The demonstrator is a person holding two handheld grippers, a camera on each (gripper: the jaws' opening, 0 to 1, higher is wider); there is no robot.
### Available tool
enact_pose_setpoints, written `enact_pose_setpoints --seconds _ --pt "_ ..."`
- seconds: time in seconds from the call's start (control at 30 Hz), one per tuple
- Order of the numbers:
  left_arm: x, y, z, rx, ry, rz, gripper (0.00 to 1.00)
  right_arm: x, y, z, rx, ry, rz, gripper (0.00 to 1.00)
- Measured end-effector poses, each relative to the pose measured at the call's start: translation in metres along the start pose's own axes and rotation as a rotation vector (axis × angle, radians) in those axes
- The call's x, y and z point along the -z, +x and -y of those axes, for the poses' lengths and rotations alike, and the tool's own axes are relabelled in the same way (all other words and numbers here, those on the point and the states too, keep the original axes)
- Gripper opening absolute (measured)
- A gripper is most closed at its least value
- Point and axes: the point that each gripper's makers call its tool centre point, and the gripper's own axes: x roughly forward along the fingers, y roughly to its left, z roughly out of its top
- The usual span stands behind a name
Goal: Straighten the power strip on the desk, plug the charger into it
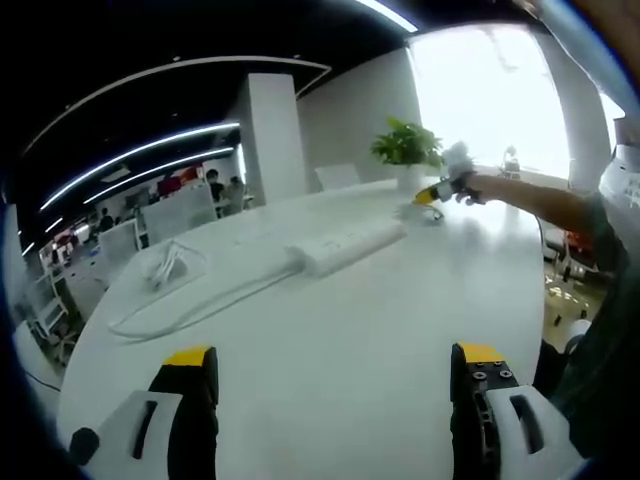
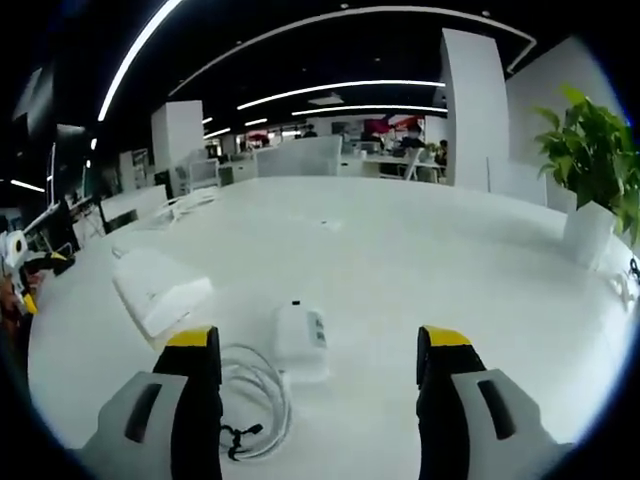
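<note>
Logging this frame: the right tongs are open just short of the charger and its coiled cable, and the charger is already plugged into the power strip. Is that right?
One thing is wrong. In the right gripper view the charger lies loose on the desk, apart from the power strip, not plugged in. The right tongs are open just short of it and its coiled cable, as you said.

Ahead of me a wide white desk [image 1: 400, 320] runs back into an open office. A potted green plant [image 2: 592, 165] in a white pot stands near its far edge, by a bright window [image 1: 490, 90]. A white square pillar [image 1: 272, 135] rises behind, with long ceiling light strips [image 2: 340, 88] overhead and people seated at distant desks [image 1: 222, 187].
</note>
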Motion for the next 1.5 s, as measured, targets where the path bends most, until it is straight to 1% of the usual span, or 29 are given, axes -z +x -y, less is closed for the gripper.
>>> enact_pose_setpoints --seconds 0.43,0.93,1.13,1.23,1.37,1.5 --pt "0.001 0.000 -0.002 0.001 0.001 -0.003 1.00 0.006 0.002 -0.004 -0.001 0.008 -0.018 0.76" --pt "0.002 0.000 -0.003 -0.005 -0.003 -0.005 1.00 0.007 0.012 -0.004 -0.012 0.008 -0.029 0.72" --pt "0.004 0.000 -0.003 -0.003 -0.007 -0.004 1.00 0.009 0.014 -0.009 -0.016 0.008 -0.038 0.71" --pt "0.005 0.000 -0.004 -0.002 -0.007 -0.005 1.00 0.009 0.016 -0.009 -0.018 0.008 -0.043 0.70" --pt "0.005 0.000 -0.004 -0.003 -0.008 -0.004 1.00 0.011 0.016 -0.015 -0.026 0.014 -0.048 0.67" --pt "0.006 -0.001 -0.005 -0.006 -0.010 -0.005 1.00 0.011 0.019 -0.013 -0.030 0.018 -0.052 0.66"
